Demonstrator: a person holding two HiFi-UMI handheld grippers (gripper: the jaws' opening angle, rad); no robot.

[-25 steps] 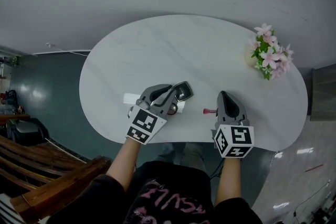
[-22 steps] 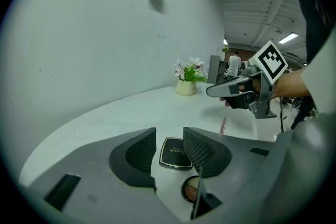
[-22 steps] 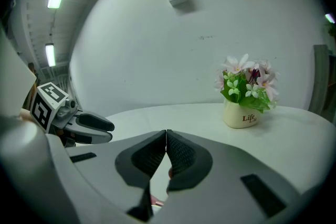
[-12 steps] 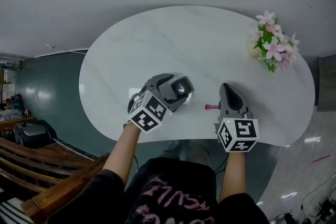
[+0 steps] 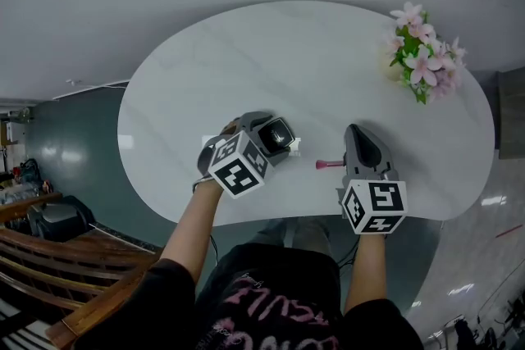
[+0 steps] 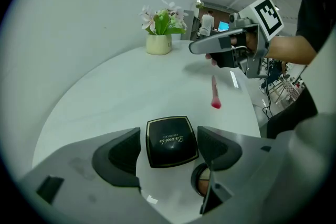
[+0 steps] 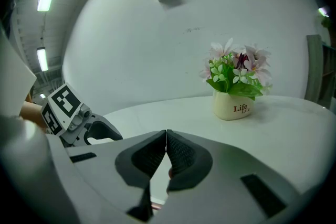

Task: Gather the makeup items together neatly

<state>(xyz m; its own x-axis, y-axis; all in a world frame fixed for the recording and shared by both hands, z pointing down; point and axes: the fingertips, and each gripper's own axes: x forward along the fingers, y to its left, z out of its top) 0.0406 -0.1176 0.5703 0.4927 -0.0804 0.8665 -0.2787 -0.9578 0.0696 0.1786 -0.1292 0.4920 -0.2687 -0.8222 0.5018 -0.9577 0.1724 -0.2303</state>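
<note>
**Left gripper.** The pads (image 6: 119, 153) of the left gripper (image 6: 168, 138) stand apart, one on each side of a square black compact (image 6: 171, 141). The compact lies flat on the white table (image 5: 271, 70) with its lid closed. We see a sliver of table between the compact and the left pad. The right pad is just beside its edge, and we cannot tell whether they touch. We judge that the jaws straddle the compact so they can close on its flat sides or nudge it along the surface.

A small round pan (image 6: 200, 182) with a pale fill sits close under the right jaw, touching or nearly touching the compact. These two items already lie together, which suits the gathering task.

**Right gripper.** The pads (image 7: 181, 157) of the right gripper (image 7: 166, 136) meet at their tips, and we make out nothing clamped between them. In the left gripper view this gripper hangs above a slim pink-tipped stick (image 6: 214, 93) that lies on the table, apart from the compact. We judge the stick to be the item not yet brought in. The closed jaws would have to open before they could take it.

**Surroundings.** A pot of pink flowers (image 7: 234, 105) stands well apart at the far right of the table and plays no part in the task.
</note>
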